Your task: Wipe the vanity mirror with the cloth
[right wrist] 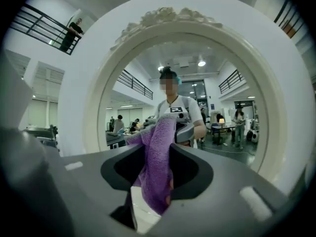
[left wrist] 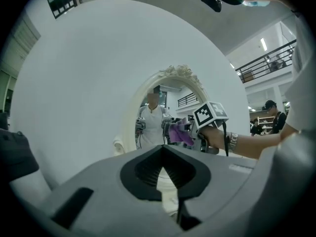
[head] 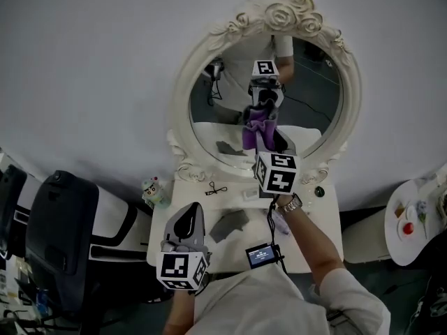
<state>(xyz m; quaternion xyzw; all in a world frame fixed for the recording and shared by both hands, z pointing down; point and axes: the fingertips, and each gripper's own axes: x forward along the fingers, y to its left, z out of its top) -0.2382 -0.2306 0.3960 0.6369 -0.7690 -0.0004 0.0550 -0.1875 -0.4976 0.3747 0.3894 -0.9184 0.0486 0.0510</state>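
purple terry cloth (right wrist: 155, 181): held upright, long axis vertical, upper end leaning toward the glass of the oval vanity mirror (head: 183, 96) (it appears to meet its own reflection there). white table (head: 327, 208) below the mirror bears a small black tool (head: 215, 187) and a grey scrap (head: 228, 225). right gripper (right wrist: 158, 149): jaws partly apart, clamped on the cloth. left gripper (left wrist: 165, 169): jaws together, empty, over the table's near edge.
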